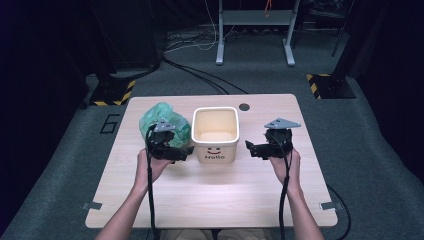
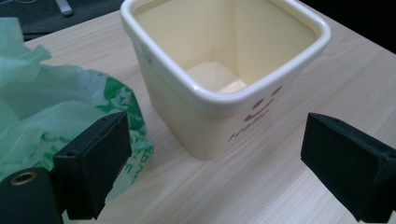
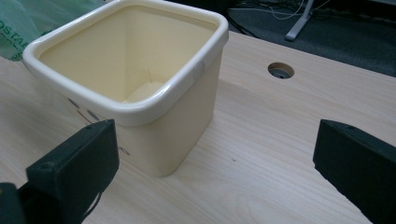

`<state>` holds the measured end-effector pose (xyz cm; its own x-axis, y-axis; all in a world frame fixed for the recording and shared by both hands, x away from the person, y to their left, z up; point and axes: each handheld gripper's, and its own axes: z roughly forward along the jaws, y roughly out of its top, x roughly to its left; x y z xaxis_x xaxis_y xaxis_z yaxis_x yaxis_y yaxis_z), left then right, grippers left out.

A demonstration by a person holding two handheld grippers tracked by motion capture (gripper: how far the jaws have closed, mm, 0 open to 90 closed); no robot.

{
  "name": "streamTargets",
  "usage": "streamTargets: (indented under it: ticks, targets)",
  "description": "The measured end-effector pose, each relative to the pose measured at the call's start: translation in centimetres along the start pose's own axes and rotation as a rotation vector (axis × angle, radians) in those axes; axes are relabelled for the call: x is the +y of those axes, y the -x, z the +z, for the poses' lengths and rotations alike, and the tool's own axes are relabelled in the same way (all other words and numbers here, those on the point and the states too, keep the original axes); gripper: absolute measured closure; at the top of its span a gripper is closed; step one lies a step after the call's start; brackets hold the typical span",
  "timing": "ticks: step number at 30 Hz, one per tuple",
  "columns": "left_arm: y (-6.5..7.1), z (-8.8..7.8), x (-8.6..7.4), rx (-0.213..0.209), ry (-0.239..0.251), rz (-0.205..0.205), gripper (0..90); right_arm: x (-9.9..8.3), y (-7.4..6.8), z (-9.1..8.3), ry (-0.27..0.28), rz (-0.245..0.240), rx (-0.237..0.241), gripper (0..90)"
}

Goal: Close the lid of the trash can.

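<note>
The cream bin (image 1: 215, 134) stood upright on the desk (image 1: 210, 200), between the two claws and touched by neither. It was square, with a thick rolled rim, an empty inside, and a smiley face over the word "Hello" on the side facing the person.

The left claw (image 1: 185, 151) hovered just beside the bin's left wall, its jaws pointing toward it. In the left gripper view the jaws stood wide apart with nothing between them; the bin's near corner sat ahead of them, closer to the left jaw than to the right one. A crumpled green plastic bag (image 1: 162, 120) lay behind and beneath that claw, pressed against the bin's left side; in the left gripper view it spread out beside and behind the left jaw.

The right claw (image 1: 254, 148) hung a little apart from the bin's right wall, jaws turned toward it. They too stood wide and held nothing. In the right gripper view the bin sat ahead of the left jaw, and a round cable hole (image 3: 281, 70) in the desk lay farther off between the jaws.
</note>
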<state>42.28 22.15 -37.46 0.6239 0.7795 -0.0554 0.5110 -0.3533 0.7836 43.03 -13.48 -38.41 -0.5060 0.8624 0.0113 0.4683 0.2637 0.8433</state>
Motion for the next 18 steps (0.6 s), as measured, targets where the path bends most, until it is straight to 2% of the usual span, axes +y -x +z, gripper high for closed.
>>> streamTargets:
  ticks: [7, 11, 18]
  targets:
    - [-0.4, -0.9, -2.1, 0.023, 0.005, 0.0, 5.6, -1.9, 0.0, -1.5, 0.057, -0.01, -0.01, 0.0]
    - [-0.8, -1.3, -3.4, 0.045, -0.001, 0.006, 3.1, -3.1, 0.3, -2.2, 0.082, -0.004, 0.001, 0.0]
    - [-1.8, -1.8, -6.0, 0.075, -0.004, -0.021, 1.8, -5.6, 1.1, -3.0, 0.072, 0.015, -0.003, 0.0]
